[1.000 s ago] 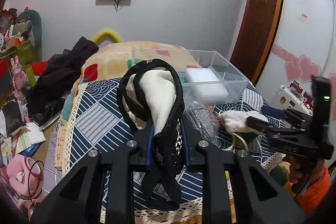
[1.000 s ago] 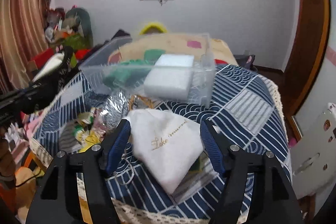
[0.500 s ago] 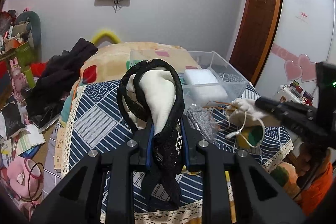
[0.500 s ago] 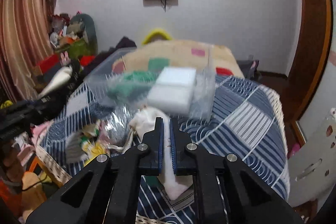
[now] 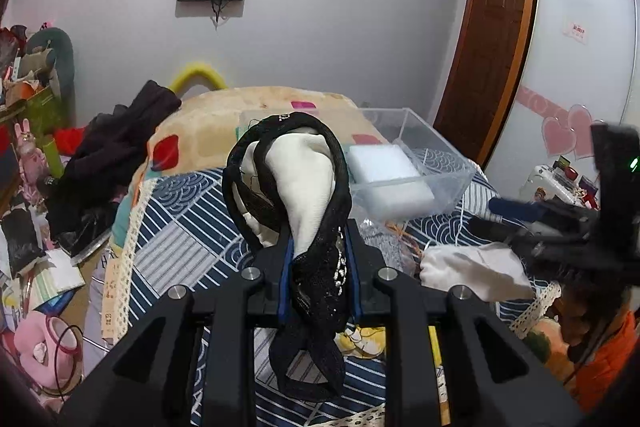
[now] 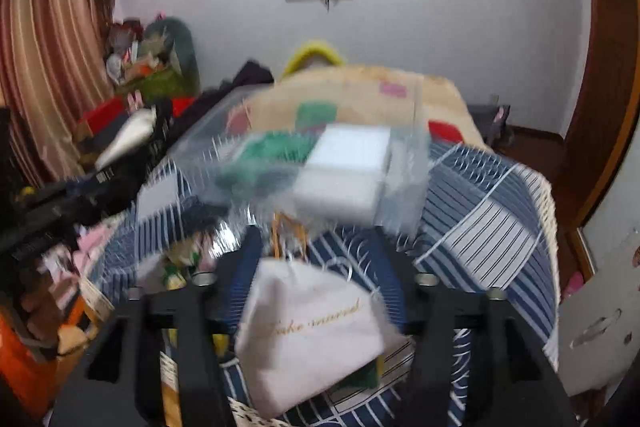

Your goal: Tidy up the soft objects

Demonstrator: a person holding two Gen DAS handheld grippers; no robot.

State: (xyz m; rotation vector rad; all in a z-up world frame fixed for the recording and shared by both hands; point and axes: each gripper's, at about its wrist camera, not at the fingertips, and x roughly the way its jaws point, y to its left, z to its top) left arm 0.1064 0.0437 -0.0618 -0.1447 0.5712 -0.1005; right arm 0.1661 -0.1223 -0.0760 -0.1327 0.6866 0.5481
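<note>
I see a bed [image 5: 176, 227] filling the middle of both views, covered by a navy and white patchwork spread with a lace edge; a beige quilt [image 5: 224, 115] with coloured patches lies at its far end. On the spread, right of centre in the left view, sits 1 clear plastic box [image 5: 452, 179] holding a white foam block [image 5: 384, 171]. Below it, lower right, lies a white drawstring pouch [image 5: 472, 271], with a crinkled silver bag [image 5: 376, 239] just beside it. In the blurred right view the pouch [image 6: 316, 331] lies at bottom centre. Dark clothes [image 5: 120, 139] are heaped at the bed's left edge.
</note>
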